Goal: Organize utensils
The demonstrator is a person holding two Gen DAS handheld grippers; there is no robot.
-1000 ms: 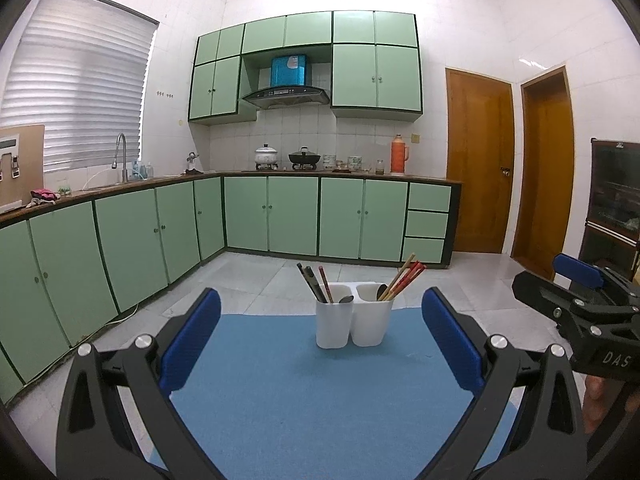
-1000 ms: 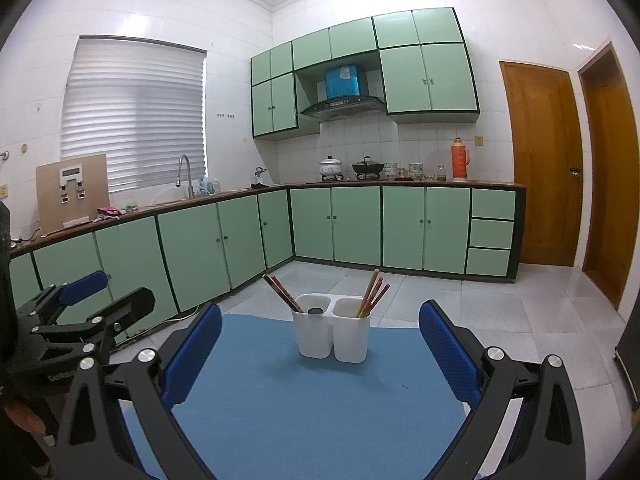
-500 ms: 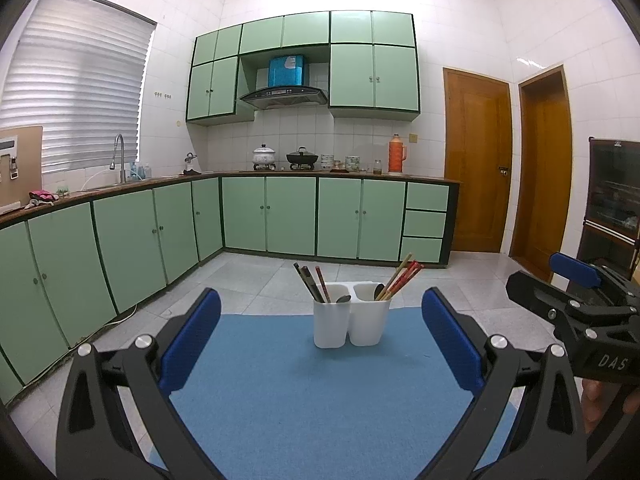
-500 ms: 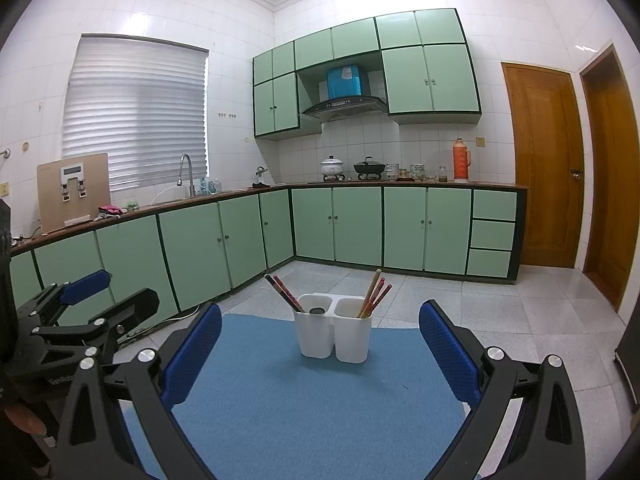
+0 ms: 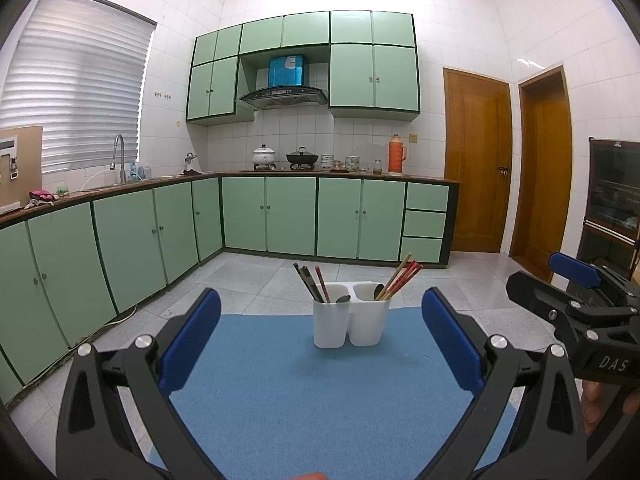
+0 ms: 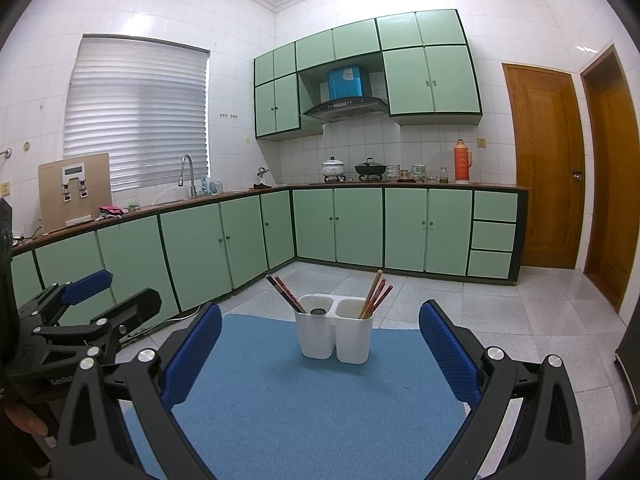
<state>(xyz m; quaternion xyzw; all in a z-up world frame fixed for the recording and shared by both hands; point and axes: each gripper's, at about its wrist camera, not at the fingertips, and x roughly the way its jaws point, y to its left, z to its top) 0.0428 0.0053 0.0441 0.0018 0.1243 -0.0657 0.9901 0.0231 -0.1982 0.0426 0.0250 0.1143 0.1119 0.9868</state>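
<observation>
Green cabinets (image 5: 288, 216), an orange thermos (image 5: 396, 153), two wooden doors (image 5: 476, 160).

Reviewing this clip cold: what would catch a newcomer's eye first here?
First, the white two-compartment utensil holder standing alone at the far middle of the blue mat, chopsticks fanning out of both compartments. Next, the open left gripper and open right gripper, blue pads framing the holder, both empty and short of it. Behind, mint-green cabinets line the kitchen walls.
</observation>
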